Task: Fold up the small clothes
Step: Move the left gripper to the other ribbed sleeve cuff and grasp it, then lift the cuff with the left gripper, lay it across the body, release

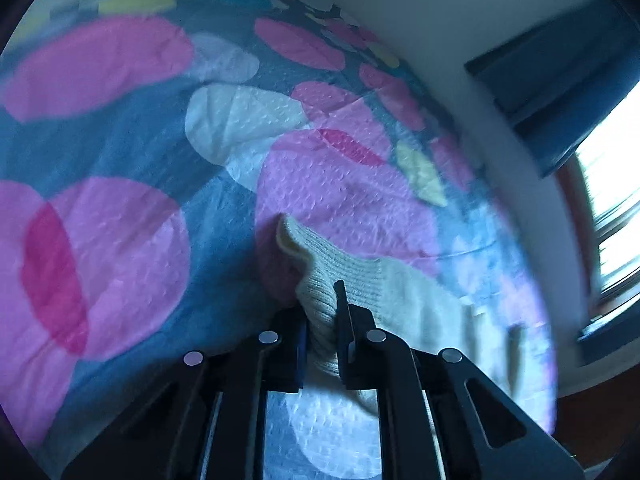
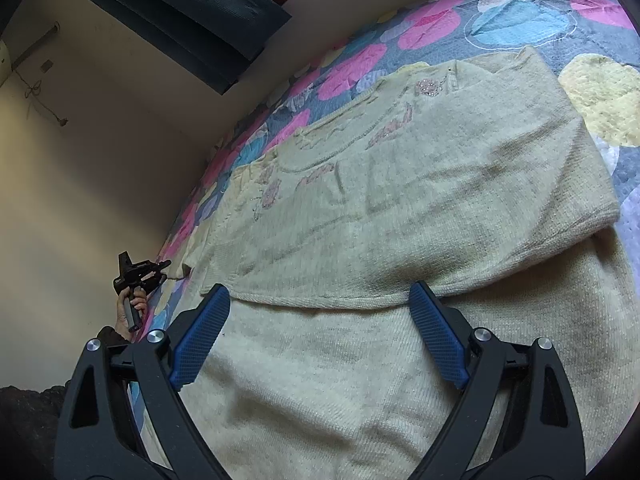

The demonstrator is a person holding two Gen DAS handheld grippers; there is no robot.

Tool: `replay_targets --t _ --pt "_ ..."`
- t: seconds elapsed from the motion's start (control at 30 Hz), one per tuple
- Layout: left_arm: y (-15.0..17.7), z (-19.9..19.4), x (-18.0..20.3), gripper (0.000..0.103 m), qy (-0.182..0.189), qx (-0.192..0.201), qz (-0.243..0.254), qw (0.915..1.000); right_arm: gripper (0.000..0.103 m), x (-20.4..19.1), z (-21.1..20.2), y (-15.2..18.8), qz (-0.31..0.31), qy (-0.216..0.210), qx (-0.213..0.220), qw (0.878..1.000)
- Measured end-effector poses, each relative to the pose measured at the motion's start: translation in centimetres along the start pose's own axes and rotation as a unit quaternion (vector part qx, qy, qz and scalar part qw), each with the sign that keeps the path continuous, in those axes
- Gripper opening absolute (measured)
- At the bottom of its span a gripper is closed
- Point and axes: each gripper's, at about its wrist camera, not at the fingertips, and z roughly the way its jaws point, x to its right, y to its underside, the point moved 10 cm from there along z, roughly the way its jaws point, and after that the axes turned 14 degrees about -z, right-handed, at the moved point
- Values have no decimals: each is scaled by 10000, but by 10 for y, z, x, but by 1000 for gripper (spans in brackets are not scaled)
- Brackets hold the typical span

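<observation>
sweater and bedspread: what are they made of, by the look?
Sweater: cream knit, probably wool or acrylic; knit rows and a ribbed cuff show, matte and slightly fuzzy, with pink sparkly decoration at the chest.
Bedspread: printed woven fabric, likely cotton or polyester; puckered, quilted-looking surface, matte, with pink, white and yellow circles on blue-grey.

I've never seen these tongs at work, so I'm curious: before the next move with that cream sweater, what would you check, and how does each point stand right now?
1. Left tongs gripping the ribbed cuff of the cream knitted sweater: ok, shut on it.
2. Right tongs free: ok, blue pads wide apart, nothing between them.
3. Sweater body lying flat on the spotted quilt: ok, only light creases.
4. Far sleeve already folded across the body: ok.
5. Sleeve free along its whole length: cannot tell, the left view is blurred.
</observation>
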Motion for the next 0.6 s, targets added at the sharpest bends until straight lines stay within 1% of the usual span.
replay_targets --t 0.03,0.1,0.2,0.27,0.4,0.43,0.5,0.6 --pt "0 -5 0 10 -323 199 87 9992 91 0 0 0 2 -2 1 10000" --pt "-2 -16 -5 9 -803 496 118 9955 91 0 -1 0 1 -2 0 10000" --pt "-5 -38 -12 9 -1141 868 121 9896 91 0 -1 0 -3 2 6 10000" --pt "-4 -49 -16 9 -1246 985 147 9872 91 0 -1 0 5 -4 6 10000" --pt "3 -77 -17 9 -1201 1169 53 9858 91 -1 -1 0 3 -5 10 10000" --pt "5 -85 -14 9 -1214 1257 82 9846 91 -1 -1 0 3 -6 10 10000" --pt "7 -109 -8 9 -1294 1555 166 9792 91 -1 -1 0 3 -6 12 10000" --pt "12 -137 1 9 -1217 1780 219 9762 91 -1 -2 0 3 -5 12 10000"
